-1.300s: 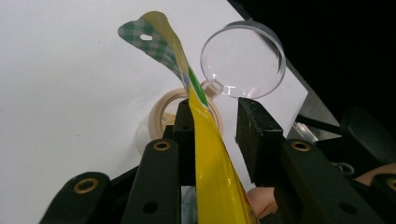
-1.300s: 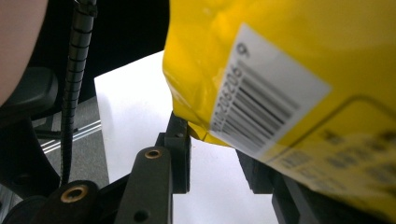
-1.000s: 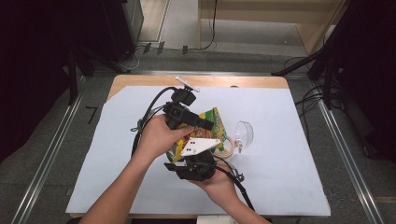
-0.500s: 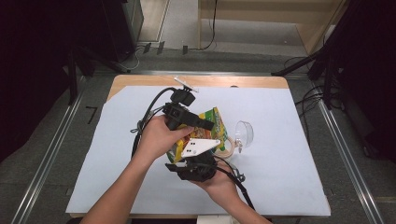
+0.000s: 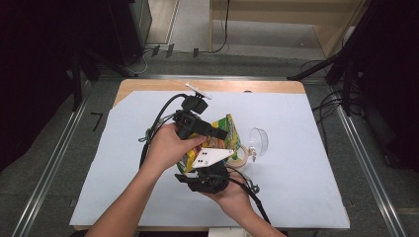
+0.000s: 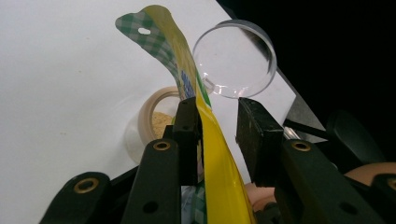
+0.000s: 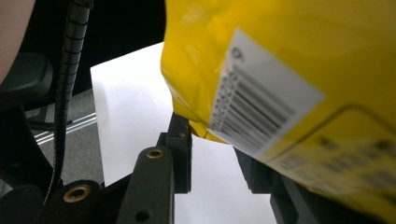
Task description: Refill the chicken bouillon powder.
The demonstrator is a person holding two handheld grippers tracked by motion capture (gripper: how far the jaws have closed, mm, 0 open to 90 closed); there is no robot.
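Observation:
A yellow and green snack bag (image 5: 228, 129) is held up over the middle of the white sheet. My left gripper (image 5: 223, 134) comes in from the left, and the bag's thin edge (image 6: 187, 70) runs between its jaws. That edge lies against one jaw, while the other jaw stands clear of it with a gap, so this gripper (image 6: 218, 107) is open. My right gripper (image 5: 211, 167) points up from below the bag. In the right gripper view the bag's barcoded side (image 7: 280, 70) covers one jaw of this gripper (image 7: 212, 140), and a bag corner sits at the other jaw's tip.
An open jar (image 5: 242, 157) with beige powder (image 6: 156, 121) stands just right of the bag. A clear round lid (image 5: 258, 140) lies beyond it (image 6: 233, 58). The white sheet (image 5: 306, 187) covers the wooden table (image 5: 148, 85), with bare room left and right.

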